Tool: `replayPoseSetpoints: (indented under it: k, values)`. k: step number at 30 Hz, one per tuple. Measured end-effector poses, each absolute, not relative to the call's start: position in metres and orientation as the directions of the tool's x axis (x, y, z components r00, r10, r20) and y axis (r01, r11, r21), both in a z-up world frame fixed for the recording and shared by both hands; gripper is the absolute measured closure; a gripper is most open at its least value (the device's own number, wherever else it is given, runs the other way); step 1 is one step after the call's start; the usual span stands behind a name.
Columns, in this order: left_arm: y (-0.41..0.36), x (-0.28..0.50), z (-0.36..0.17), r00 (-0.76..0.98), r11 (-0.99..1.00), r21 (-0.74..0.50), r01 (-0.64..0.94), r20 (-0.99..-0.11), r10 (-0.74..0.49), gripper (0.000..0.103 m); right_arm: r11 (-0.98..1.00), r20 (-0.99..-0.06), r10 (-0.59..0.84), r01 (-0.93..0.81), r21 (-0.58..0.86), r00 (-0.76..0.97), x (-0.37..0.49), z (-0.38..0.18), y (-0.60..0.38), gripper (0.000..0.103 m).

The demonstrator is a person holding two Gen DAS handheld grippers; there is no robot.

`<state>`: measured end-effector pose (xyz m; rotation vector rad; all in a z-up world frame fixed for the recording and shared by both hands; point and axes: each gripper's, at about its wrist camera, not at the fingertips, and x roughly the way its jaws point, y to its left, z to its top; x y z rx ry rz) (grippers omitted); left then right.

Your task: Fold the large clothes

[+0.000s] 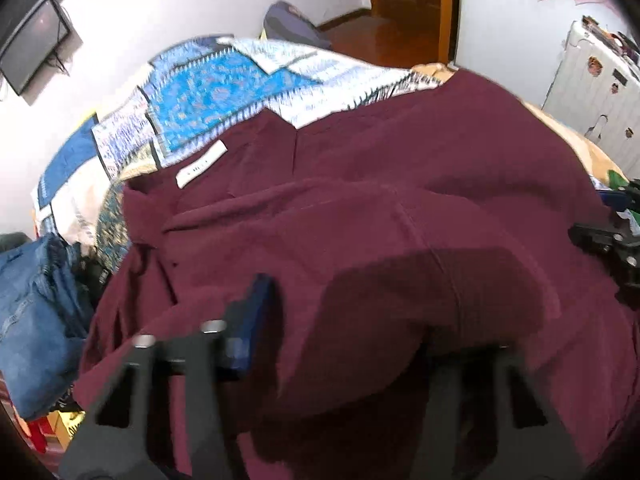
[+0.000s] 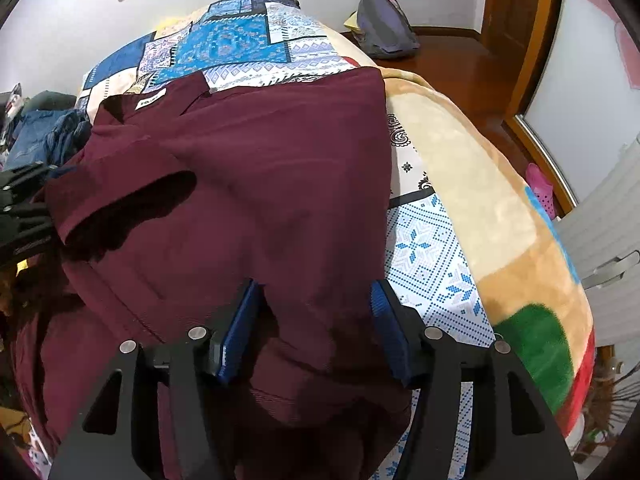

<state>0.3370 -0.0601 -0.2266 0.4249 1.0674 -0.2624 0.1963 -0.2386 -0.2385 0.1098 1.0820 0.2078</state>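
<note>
- Bedroom; bed (image 2: 460, 184) covered by a blue-and-white patchwork quilt (image 2: 240, 44) over a beige blanket (image 2: 500, 208). Screen (image 1: 28, 52) on the white wall, wooden floor (image 2: 452, 64) beyond.
- Maroon shirt (image 2: 260, 184) lies on the bed, covering most of the near half. Plain fabric, fine ribbing, soft creases.
- White neck label (image 2: 150, 101) sits at the collar, far left end; the hem comes toward the cameras. Long axis runs from the near edge up to the collar.
- Left side of the shirt is folded inward, a sleeve (image 2: 120, 208) lying across the body; right edge is straight.
- Right gripper (image 2: 314, 316): jaws spread wide, blue pads (image 2: 236, 336) either side of the hem, nothing clamped.
- Left gripper (image 1: 352, 344): one pad visible, the other hidden under raised maroon cloth; cannot tell its state.
- Jeans (image 1: 36, 320) heaped left of the shirt.
</note>
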Motion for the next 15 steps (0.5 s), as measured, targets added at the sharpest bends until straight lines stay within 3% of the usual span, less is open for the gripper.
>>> replayPoseSetpoints:
  k: [5, 15]
  values:
    - [-0.044, 0.341, -0.205, 0.501, 0.940, 0.111, 0.323, -0.862, -0.071, 0.086, 0.971, -0.876, 0.238, -0.130, 0.201, 0.419, 0.206, -0.237, -0.240, 0.048]
    - [0.039, 0.321, -0.119, 0.655, 0.992, -0.042, 0.123, -0.747, -0.113, 0.098, 0.968, -0.846, 0.245, -0.165, 0.188, 0.473, 0.225, -0.206, -0.234, 0.048]
